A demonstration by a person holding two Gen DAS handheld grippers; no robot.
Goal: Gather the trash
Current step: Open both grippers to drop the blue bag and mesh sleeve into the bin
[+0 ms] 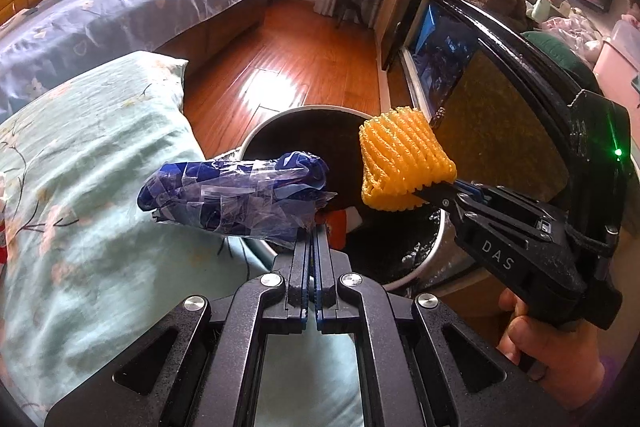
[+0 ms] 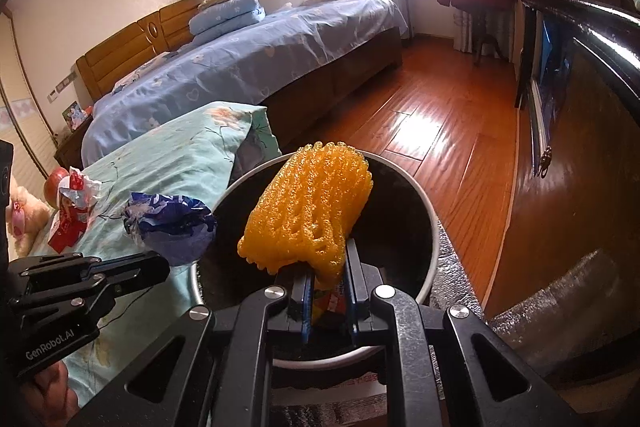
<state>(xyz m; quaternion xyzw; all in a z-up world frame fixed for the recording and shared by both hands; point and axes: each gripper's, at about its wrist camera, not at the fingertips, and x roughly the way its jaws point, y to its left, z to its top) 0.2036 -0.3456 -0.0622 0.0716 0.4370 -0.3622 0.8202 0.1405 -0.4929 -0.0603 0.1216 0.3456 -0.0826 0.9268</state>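
My left gripper (image 1: 314, 231) is shut on a crumpled blue plastic wrapper (image 1: 236, 197) and holds it at the left rim of the round trash bin (image 1: 434, 251). My right gripper (image 2: 328, 267) is shut on a yellow foam fruit net (image 2: 308, 219) and holds it over the bin's dark opening (image 2: 400, 211). The net also shows in the left wrist view (image 1: 404, 165), and the wrapper in the right wrist view (image 2: 172, 227). A red and orange scrap (image 1: 340, 227) lies inside the bin.
A pale green floral quilt (image 1: 92, 179) lies left of the bin. On it are a crumpled red-and-white wrapper (image 2: 74, 203) and an apple (image 2: 56, 183). A dark cabinet (image 2: 568, 155) stands right of the bin. A blue bed (image 2: 240, 67) and wooden floor (image 2: 432, 131) lie beyond.
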